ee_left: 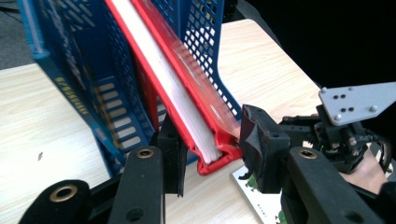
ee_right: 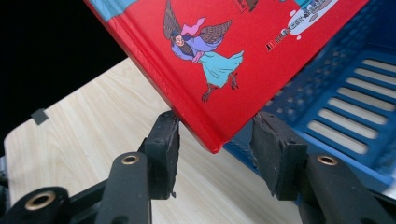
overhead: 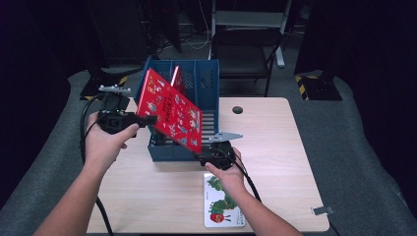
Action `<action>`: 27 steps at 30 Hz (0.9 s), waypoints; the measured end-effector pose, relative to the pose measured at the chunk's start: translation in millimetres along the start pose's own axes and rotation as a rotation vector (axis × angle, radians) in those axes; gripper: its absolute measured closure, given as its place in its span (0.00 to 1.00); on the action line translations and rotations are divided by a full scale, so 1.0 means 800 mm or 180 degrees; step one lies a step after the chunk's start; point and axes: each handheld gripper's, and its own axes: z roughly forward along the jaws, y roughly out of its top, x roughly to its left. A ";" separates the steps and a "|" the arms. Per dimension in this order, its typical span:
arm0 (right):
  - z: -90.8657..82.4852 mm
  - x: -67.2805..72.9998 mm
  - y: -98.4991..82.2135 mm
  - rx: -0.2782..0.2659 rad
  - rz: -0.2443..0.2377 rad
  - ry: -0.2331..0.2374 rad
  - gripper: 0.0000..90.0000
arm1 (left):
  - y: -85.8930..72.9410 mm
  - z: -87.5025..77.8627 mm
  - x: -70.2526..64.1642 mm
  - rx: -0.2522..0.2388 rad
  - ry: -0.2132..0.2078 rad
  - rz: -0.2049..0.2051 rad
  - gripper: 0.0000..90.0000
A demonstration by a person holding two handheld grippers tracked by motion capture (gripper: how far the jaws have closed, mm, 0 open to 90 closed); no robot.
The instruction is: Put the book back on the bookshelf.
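Red book (overhead: pixel 169 110) is seen tilted above the blue file rack (overhead: pixel 206 81), its lower corner at about 5 o'clock. Left tongs (overhead: pixel 147 119) are placed at the book's 9 o'clock edge; in the left gripper view the book's edge (ee_left: pixel 205 144) lies between the pads, but a firm grip cannot be confirmed. Right tongs (overhead: pixel 199 156) stand parted about the lower corner (ee_right: pixel 212 140), not pressing. A caterpillar picture book (overhead: pixel 223 201) lies flat on the table (overhead: pixel 285 147) at 6 o'clock.
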 end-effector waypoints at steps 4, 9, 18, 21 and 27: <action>0.010 0.008 0.002 0.0015 -0.0043 0.0039 0.59 | 0.001 -0.005 0.000 -0.0037 0.0057 -0.0016 0.71; 0.018 0.012 0.005 0.0045 -0.0086 0.0071 0.59 | 0.004 -0.009 0.000 -0.0022 0.0105 -0.0023 0.73; 0.031 0.018 0.010 0.0077 -0.0096 0.0102 0.60 | 0.008 -0.014 0.001 -0.0006 0.0157 -0.0053 0.75; 0.035 0.021 0.011 0.0088 -0.0090 0.0123 0.60 | 0.009 -0.015 0.002 -0.0020 0.0160 -0.0063 0.76; 0.039 0.021 0.016 0.0109 -0.0126 0.0114 0.60 | 0.016 -0.013 0.002 -0.0042 0.0178 -0.0101 0.77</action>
